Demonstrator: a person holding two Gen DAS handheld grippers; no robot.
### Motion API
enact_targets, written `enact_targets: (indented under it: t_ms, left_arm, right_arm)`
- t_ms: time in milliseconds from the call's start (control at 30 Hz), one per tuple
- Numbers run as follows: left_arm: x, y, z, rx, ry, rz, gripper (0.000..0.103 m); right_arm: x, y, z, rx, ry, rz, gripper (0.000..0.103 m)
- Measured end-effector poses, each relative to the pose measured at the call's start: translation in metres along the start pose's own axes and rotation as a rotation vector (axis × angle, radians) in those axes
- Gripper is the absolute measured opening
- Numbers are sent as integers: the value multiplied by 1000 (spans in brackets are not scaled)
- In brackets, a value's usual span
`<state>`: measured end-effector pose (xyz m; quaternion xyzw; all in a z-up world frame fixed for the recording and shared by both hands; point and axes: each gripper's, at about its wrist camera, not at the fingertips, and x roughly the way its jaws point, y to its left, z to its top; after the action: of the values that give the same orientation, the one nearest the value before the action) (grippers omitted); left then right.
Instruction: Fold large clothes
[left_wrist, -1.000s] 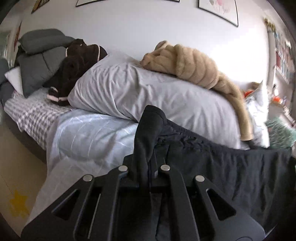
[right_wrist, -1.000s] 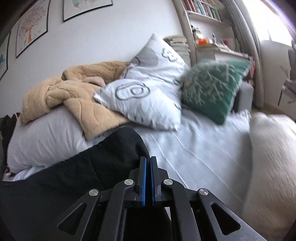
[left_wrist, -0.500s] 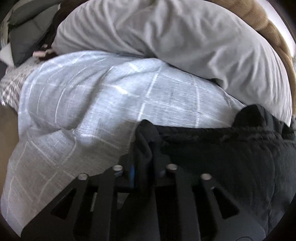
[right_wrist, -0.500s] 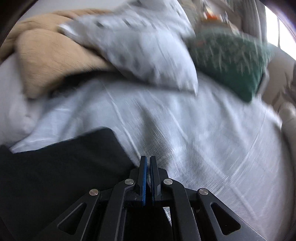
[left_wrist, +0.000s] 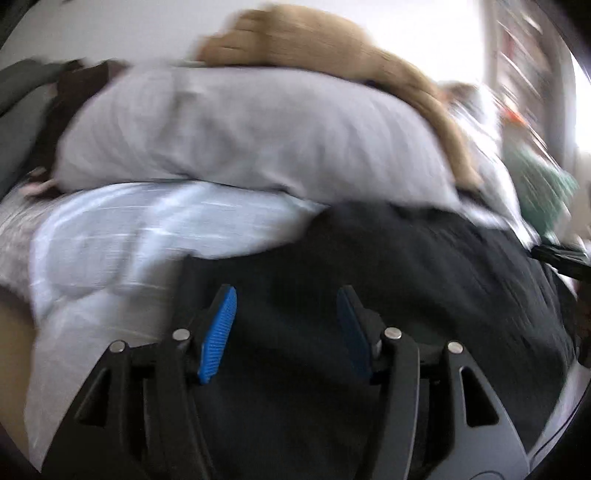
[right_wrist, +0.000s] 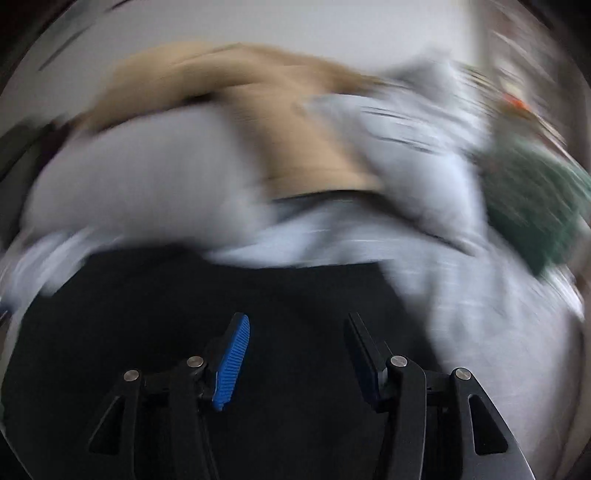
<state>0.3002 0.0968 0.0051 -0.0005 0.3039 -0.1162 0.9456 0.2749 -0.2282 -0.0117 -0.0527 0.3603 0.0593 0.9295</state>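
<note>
Opening: left gripper (left_wrist: 286, 295) jaws parting, pads clear of cloth | right gripper (right_wrist: 297, 321) jaws parting too, nothing pinched | black garment (left_wrist: 406, 288) spread flat on pale blue bedsheet (left_wrist: 122, 236), under both grippers | grey pillow (left_wrist: 240, 129) behind, tan blanket (left_wrist: 314, 40) on top | both views motion-blurred

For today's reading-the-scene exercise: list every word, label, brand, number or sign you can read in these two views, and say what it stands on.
None can be read.
Grey-patterned white pillow: its dark markings are smeared by motion blur, so they cannot be read.
Shelves at the far right: too blurred to show any lettering.
Black garment and both hand-held grippers: no visible text.
</note>
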Motion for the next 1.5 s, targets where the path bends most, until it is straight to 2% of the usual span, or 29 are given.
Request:
enact_targets:
  t_ms: [67,100,167,233,300,333,367,433,467,500,567,600,633,700,733,767,833,967,1133,1200,1333,1433,1500]
  left_arm:
    - [18,-17,-1,46,40,-48,58]
    - [32,-28,-3,79,84,-54,58]
    - [55,-31,-5,99,140,-25,58]
    - [80,-19,1,82,174,34,58]
    - [95,7,8,26,196,92,58]
    - [100,16,9,-4,201,94,58]
    - [103,30,12,-48,202,91,54]
    - [105,51,13,-100,188,125,44]
    - [105,62,15,-125,186,172,44]
    - [105,71,13,-143,189,215,44]
    - [101,90,10,-225,203,223,45]
    - [97,90,9,-224,209,249,45]
    - [92,86,9,-208,215,275,47]
    - [76,68,7,-143,228,304,56]
    - [67,59,6,-120,229,299,62]
    - [56,50,3,-104,230,287,69]
    - [29,27,-3,-92,243,223,75]
    - [-7,-2,-9,-106,266,95,82]
    - [-66,-28,-30,-174,279,4,86]
    - [-87,-35,-40,-204,288,10,86]
    - [-118,-41,-61,-249,345,2,87]
    - [-125,-35,-76,-300,387,-11,87]
    - [-130,-32,-90,-315,387,-2,87]
  right_arm:
    - [12,49,-5,-78,46,115,55]
    - [23,71,-8,-117,68,148,55]
    - [50,96,-10,-181,92,91,54]
    - [81,97,-3,-184,108,22,54]
    - [103,72,9,-96,117,-4,54]
    - [109,58,13,-61,115,-19,53]
    - [115,41,18,-30,112,-62,53]
    - [120,11,22,9,103,-97,55]
    - [121,-6,22,33,103,-124,56]
    - [122,-28,22,65,108,-188,56]
    - [116,-63,18,146,127,-262,56]
    - [109,-79,15,190,131,-279,56]
    - [99,-88,12,207,130,-286,49]
    - [76,-86,8,170,129,-338,51]
    - [63,-86,7,160,123,-325,51]
    - [50,-85,5,165,119,-291,51]
    - [23,-81,-2,190,112,-231,54]
    - [-35,-63,-20,216,104,-146,60]
    - [-95,-49,-46,252,116,-95,72]
    - [-116,-49,-57,285,121,-82,77]
    - [-145,-50,-82,346,136,-86,79]
    - [-159,-51,-101,391,156,-93,80]
    - [-164,-49,-115,408,175,-90,81]
